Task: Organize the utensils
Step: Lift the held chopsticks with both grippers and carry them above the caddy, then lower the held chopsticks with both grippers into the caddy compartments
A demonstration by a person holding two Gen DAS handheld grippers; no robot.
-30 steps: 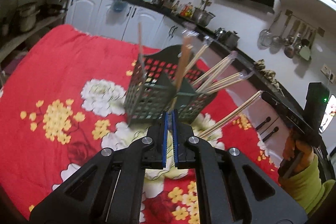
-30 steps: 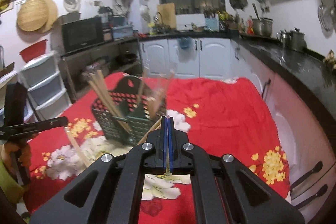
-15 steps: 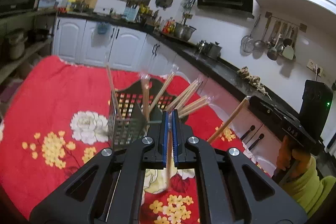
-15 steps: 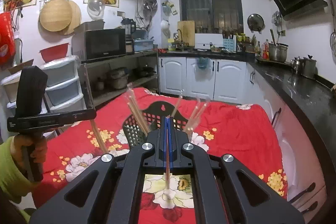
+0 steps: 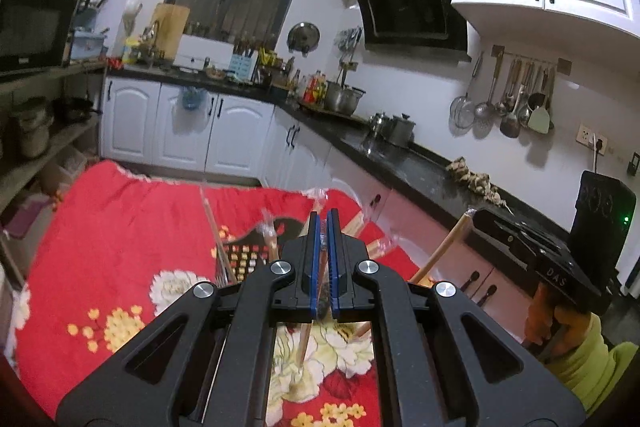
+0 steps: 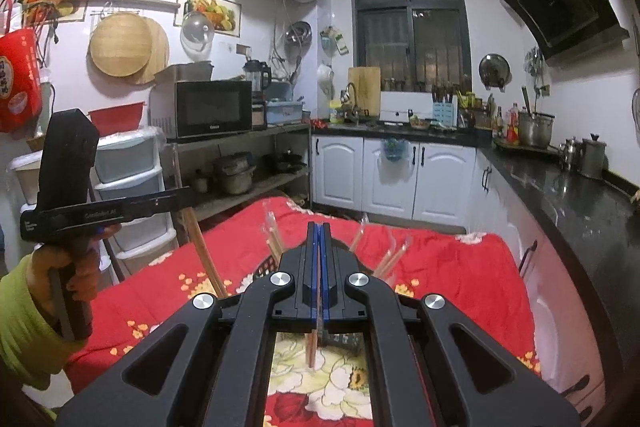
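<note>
My left gripper (image 5: 324, 218) is shut on a pair of wooden chopsticks (image 5: 306, 339) in a clear wrapper, which hangs down below the pads. Beyond it the dark mesh utensil basket (image 5: 240, 259) stands on the red floral cloth (image 5: 120, 227), half hidden by the fingers, with several wrapped chopsticks (image 5: 210, 223) sticking up out of it. My right gripper (image 6: 319, 227) is shut on another chopstick pair (image 6: 312, 347), above the same basket (image 6: 262, 270). Each view shows the other gripper from the side, raised over the table, a chopstick pair (image 6: 204, 255) slanting down from it.
A black counter (image 5: 400, 163) with pots runs along the table's right side above white cabinets (image 5: 224, 135). A shelf with a microwave (image 6: 212, 109) and plastic drawers (image 6: 128, 167) stands to the left. A hand in a green sleeve (image 6: 24, 319) holds the left gripper's handle.
Both grippers have risen and tilted up, each lifting its chopstick pair. The basket has dropped low in both views and is now mostly hidden behind the fingers.
</note>
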